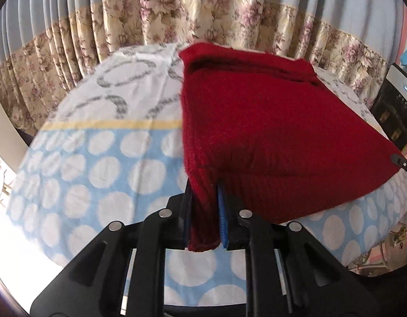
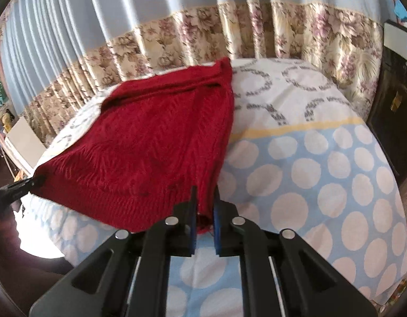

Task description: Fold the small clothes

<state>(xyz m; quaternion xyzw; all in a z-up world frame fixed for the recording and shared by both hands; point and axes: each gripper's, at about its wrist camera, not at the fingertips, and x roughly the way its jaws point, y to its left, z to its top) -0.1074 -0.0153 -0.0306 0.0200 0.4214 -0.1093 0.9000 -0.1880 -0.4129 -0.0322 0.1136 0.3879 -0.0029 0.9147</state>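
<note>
A dark red knitted sweater (image 1: pixel 269 132) lies across a table under a blue sheet with white dots (image 1: pixel 98 171). My left gripper (image 1: pixel 204 192) is shut on the sweater's near left corner and lifts its hem off the sheet. My right gripper (image 2: pixel 204 198) is shut on the sweater's (image 2: pixel 150 142) near right corner. Each gripper's tip shows in the other view at the opposite hem corner, the right one (image 1: pixel 400 161) and the left one (image 2: pixel 24 183). The far end of the sweater rests on the sheet.
Floral and blue curtains (image 1: pixel 203 18) hang close behind the table. A black and white appliance (image 1: pixel 393 105) stands at the right. The sheet's far part is white with grey rings (image 2: pixel 296 92). A white board (image 2: pixel 24 142) leans at the left.
</note>
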